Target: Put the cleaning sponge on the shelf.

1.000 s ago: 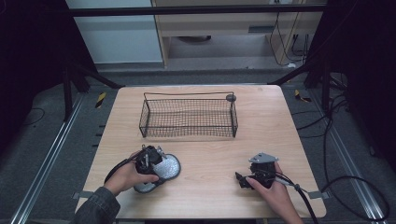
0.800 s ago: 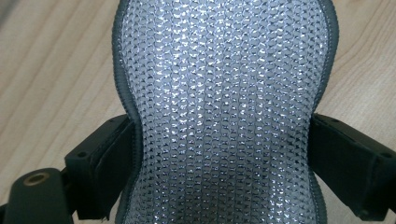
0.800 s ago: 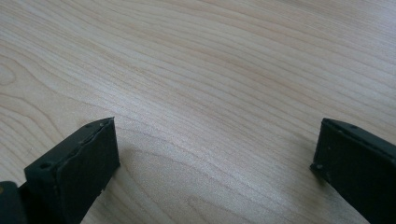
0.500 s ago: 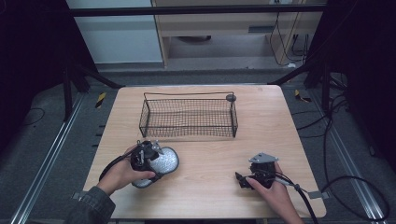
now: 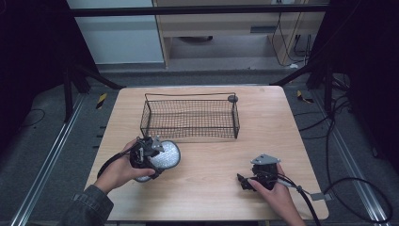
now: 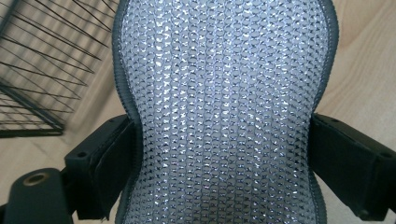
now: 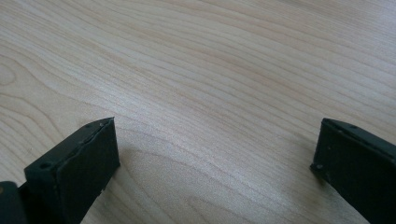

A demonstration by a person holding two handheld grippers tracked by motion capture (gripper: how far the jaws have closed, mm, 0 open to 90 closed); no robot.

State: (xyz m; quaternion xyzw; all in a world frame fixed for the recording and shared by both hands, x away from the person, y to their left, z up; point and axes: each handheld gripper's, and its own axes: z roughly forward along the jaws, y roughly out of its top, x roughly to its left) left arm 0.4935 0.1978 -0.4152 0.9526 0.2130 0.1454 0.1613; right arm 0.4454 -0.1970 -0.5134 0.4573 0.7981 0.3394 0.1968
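Left gripper view: left gripper [image 6: 224,158] pinches silver mesh pad [image 6: 224,102] between both jaws, beside wire basket [image 6: 32,70] | right gripper [image 7: 215,154] spread wide over bare table [image 7: 210,56]

The black wire-mesh basket [image 5: 190,117] stands at the back middle of the light wooden worktop [image 5: 211,188]. Before it to the left lies the silver sequinned pad [image 5: 164,155], in the left tool [image 5: 151,149]; the right tool [image 5: 245,181] rests front right, well apart.

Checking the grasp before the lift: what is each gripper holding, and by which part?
The left gripper is shut on the silver pad, jaws pinching its two side edges at a narrowed waist. The right gripper holds nothing; its jaws are open over the table.
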